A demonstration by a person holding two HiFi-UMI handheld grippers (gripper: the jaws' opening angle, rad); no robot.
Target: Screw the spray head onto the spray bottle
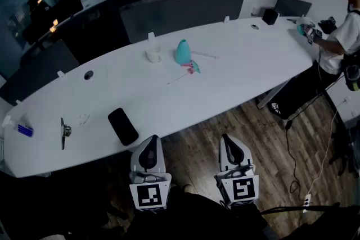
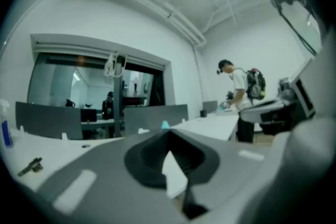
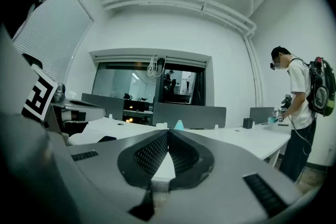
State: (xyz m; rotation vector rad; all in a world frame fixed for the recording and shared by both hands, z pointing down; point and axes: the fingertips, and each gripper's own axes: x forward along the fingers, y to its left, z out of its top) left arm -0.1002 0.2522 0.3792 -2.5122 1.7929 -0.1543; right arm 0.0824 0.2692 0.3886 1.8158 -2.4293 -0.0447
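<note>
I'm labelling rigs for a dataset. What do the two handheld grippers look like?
The left gripper and right gripper match: pale grey, tapering shells around black ribbed pads that frame a teardrop-shaped hollow. Each carries a white cube printed with black square markers, left cube and right cube.

Readable text: none is showing anywhere from where I am standing.
Left gripper (image 1: 149, 142), cube (image 1: 150, 195): is showing a black-and-white square marker, a block pattern without letters.
Right gripper (image 1: 228, 141), cube (image 1: 242, 189): is showing a like marker, differently patterned.
Tilted marker (image 3: 38, 97) at the right gripper view's left edge: is showing a pattern only.
Blue thing (image 1: 25, 130) at the table's (image 1: 236, 73) left end: any print is coming out too small to read.
</note>
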